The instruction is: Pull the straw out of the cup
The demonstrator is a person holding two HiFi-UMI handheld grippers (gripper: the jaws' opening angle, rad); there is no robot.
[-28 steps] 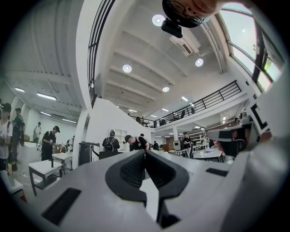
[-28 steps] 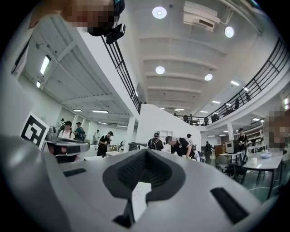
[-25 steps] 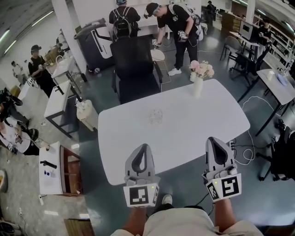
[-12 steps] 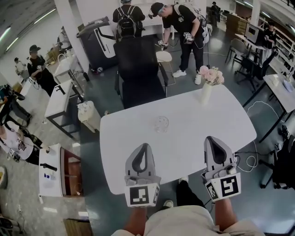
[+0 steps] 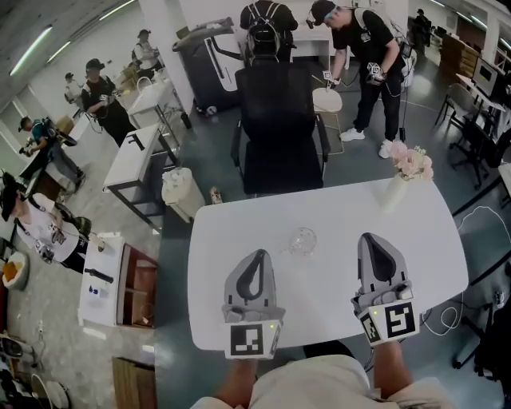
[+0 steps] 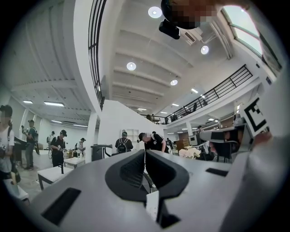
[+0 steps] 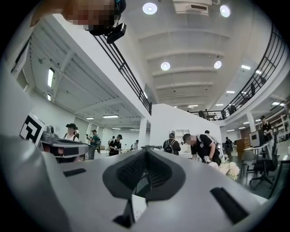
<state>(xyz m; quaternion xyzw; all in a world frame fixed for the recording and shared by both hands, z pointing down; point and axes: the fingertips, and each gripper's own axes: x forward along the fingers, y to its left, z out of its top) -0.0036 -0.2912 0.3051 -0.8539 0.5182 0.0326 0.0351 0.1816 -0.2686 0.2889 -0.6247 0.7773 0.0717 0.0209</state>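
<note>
Cup [image 5: 302, 240] stands on the bench [image 5: 214, 240], ahead of and between our two tools; straw too faint to make out. Left hand-held gripper [image 5: 256, 256] and right hand-held gripper [image 5: 373, 239]: jaws pressed together, empty, held level. Our judgement: open one to steady the cup, pinch the straw high with the other, draw straight up.

Bright, even light falls from round ceiling lights [image 7: 150, 8]; the white table [image 5: 239, 224] glares mildly. Fisheye distortion bends all edges.
</note>
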